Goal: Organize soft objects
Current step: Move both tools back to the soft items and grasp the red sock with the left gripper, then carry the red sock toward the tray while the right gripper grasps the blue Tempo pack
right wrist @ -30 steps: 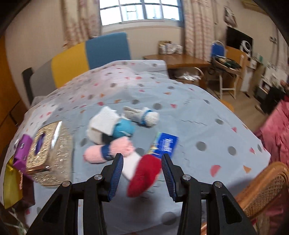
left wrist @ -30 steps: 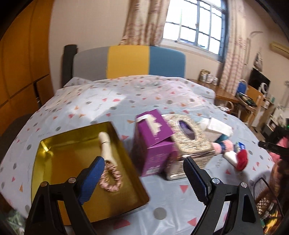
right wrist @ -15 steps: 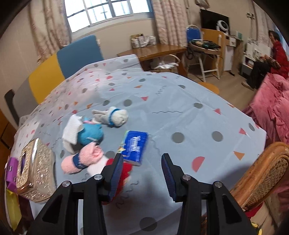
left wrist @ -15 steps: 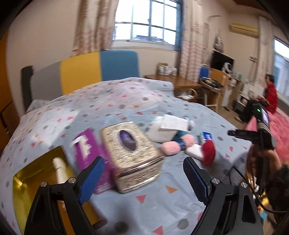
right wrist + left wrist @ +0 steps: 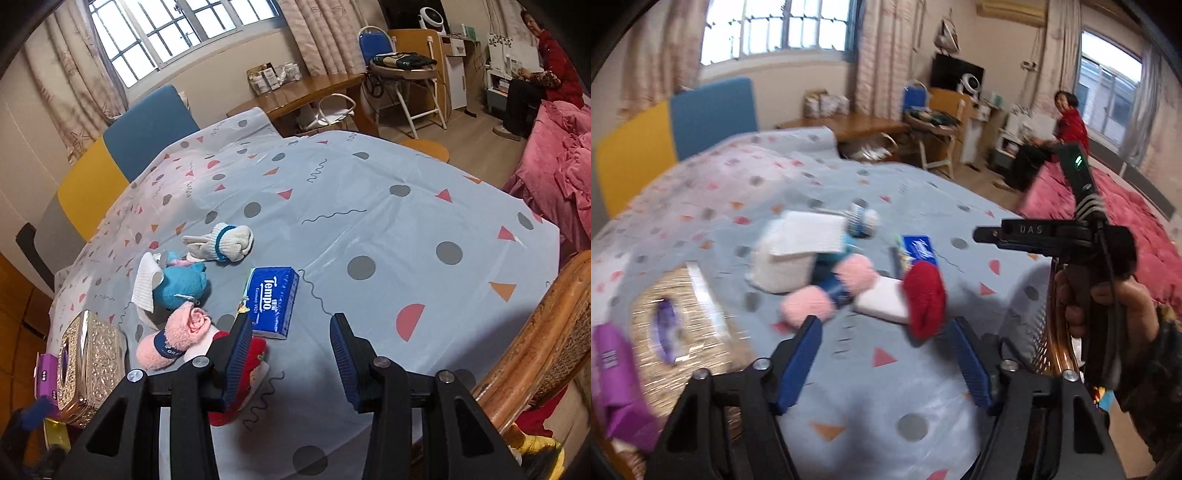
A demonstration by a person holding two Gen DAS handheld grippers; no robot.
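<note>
The left claw (image 5: 884,354) points down at a slant, and its jaws are closing with nothing between them. The right claw (image 5: 290,363) also tips down, its jaws apart and empty. A hand (image 5: 1108,314) grips the right claw's handle.

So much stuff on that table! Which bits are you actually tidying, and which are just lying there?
For the tidying:
pink sock roll
red and white sock
blue plush toy
grey glove
white cloth

Probably just lying about:
tissue pack
gold tissue box
purple box
wicker chair
</note>
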